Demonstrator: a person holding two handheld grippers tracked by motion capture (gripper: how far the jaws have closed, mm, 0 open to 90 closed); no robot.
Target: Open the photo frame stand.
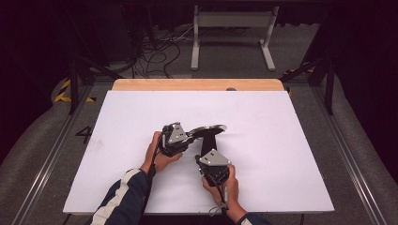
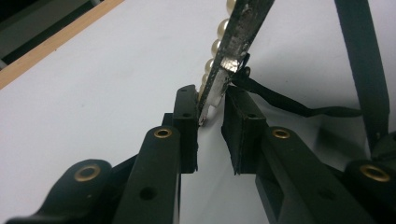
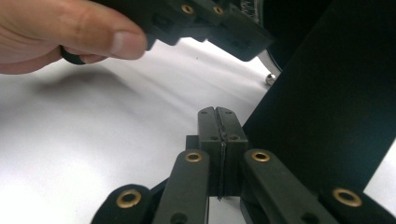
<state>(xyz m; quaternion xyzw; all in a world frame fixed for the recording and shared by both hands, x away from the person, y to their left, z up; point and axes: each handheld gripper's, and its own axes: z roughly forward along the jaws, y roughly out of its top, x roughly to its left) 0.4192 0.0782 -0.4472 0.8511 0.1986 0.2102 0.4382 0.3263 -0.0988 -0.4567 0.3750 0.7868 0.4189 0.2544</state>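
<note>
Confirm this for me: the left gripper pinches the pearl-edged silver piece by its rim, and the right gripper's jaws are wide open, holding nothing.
Not quite. The right gripper is not wide open: in the right gripper view its jaws are pressed together, with something thin just showing in the seam between them. The rest holds: the left gripper view shows the left gripper pinching the rim of the pearl-edged silver piece.

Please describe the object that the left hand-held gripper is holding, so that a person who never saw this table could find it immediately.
Look at the white table, near its middle, just beyond the two hands. The left hand-held gripper pinches the edge of a thin, silvery, glittering curved piece. It has a row of cream pearls along one side, unlike the plain black strap beside it.
</note>
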